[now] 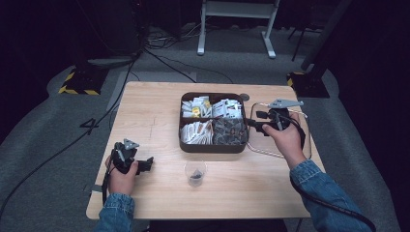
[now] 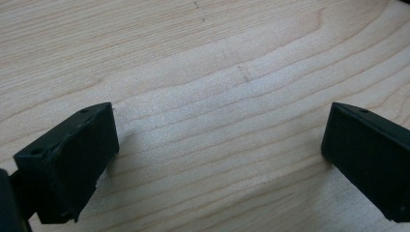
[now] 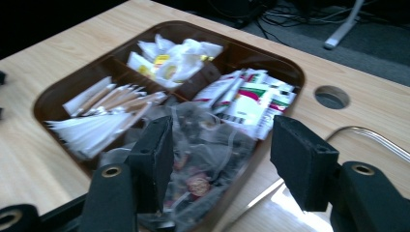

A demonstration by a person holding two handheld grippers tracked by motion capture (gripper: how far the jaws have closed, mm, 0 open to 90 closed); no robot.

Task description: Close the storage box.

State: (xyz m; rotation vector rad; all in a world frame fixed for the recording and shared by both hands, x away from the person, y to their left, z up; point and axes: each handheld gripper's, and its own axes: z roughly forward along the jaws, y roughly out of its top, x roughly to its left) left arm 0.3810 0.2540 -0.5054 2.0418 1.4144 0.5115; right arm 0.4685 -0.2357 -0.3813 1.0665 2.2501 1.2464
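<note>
Tea bags (image 3: pixel 203 145) fill the tray's (image 1: pixel 212 147) near-right corner; right gripper (image 3: pixel 220 145) gaping above.

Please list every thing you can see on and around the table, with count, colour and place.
light wooden table: one, centre.
dark brown four-compartment tray: one, far middle of table.
white-yellow sachets: several, tray's far-left compartment.
white-red-green packets: several, far-right compartment.
white paper sticks: several, near-left compartment.
clear bags with dark contents: several, near-right compartment.
clear plastic cup: one, something dark inside, in front of tray.
clear lid: one, right of tray.
left tool: black, open, over bare wood.
right tool: black, open, above the clear bags.
</note>
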